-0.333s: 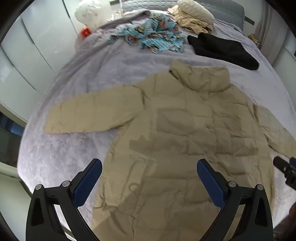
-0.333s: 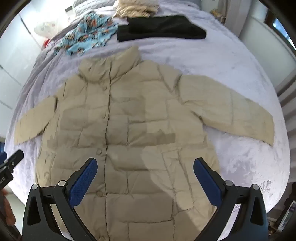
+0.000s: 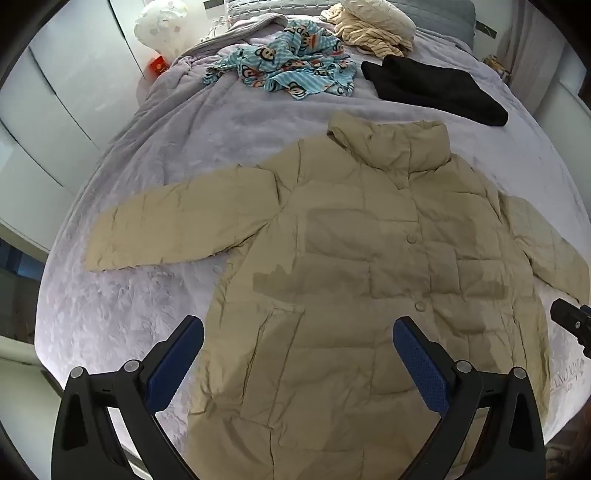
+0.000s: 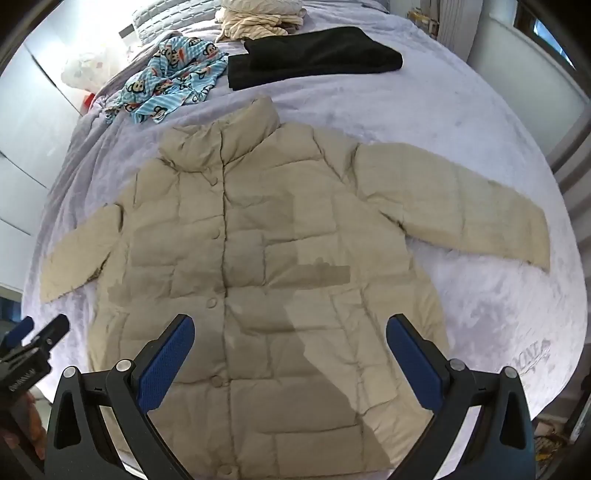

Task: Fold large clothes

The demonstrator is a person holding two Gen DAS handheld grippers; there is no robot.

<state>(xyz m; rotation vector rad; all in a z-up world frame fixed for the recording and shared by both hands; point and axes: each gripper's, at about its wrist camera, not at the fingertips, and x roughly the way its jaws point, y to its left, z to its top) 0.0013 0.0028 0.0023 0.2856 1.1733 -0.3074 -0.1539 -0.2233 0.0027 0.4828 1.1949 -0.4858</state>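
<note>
A beige puffer jacket (image 3: 369,280) is lying flat and buttoned on the bed (image 3: 155,155), both sleeves spread out. Compared with a moment ago, the jacket is sitting slightly lower and nearer in both views, otherwise unchanged. The left gripper (image 3: 297,354) and right gripper (image 4: 290,350) are hovering over the jacket's lower half, jaws wide apart, gripping nothing. Beyond the jacket's collar are lying a blue patterned garment (image 3: 291,70) and a black garment (image 3: 432,92).

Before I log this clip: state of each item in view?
beige puffer jacket: spread flat, buttoned, sleeves out
left gripper: open, empty, above jacket
right gripper: open, empty, above jacket
black garment: folded
blue monkey-print garment: crumpled
cream garment: heaped
</note>
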